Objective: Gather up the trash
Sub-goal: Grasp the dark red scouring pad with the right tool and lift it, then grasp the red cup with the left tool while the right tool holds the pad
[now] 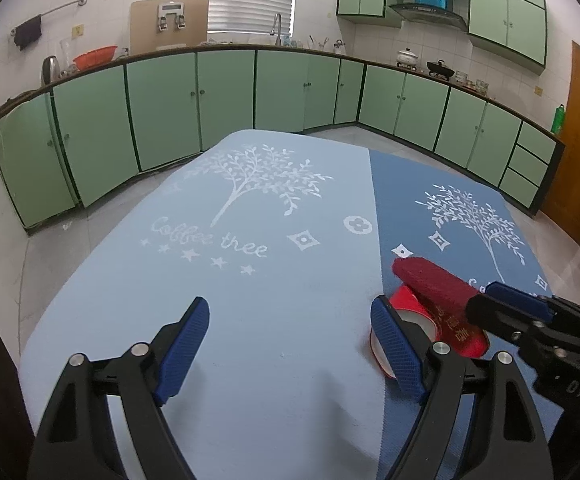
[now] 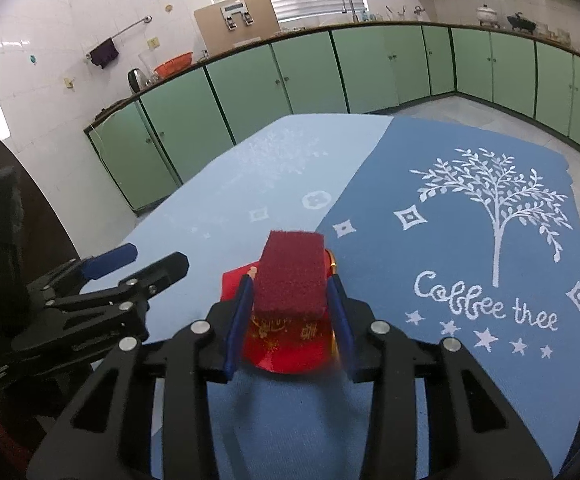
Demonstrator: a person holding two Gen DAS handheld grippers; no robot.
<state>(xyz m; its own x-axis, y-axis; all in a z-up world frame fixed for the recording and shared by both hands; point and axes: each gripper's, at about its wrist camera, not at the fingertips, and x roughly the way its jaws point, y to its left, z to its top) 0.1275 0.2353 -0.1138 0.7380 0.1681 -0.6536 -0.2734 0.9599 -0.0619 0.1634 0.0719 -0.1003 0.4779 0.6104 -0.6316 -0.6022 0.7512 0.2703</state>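
Fingers (image 2: 340, 316) of right gripper (image 2: 290, 300) clamped on one dark red scouring pad (image 2: 292, 276), held above one red paper item with gold print (image 2: 285, 340). Left gripper (image 1: 290, 344) fingers held wide apart, nothing between. Two blue "Coffee tree" cloths laid side by side: light one (image 1: 249, 300), dark one (image 2: 470, 280). Green base cabinets (image 1: 161, 100) seen along white-tiled kitchen walls; one orange basin (image 1: 95, 56) on counter.
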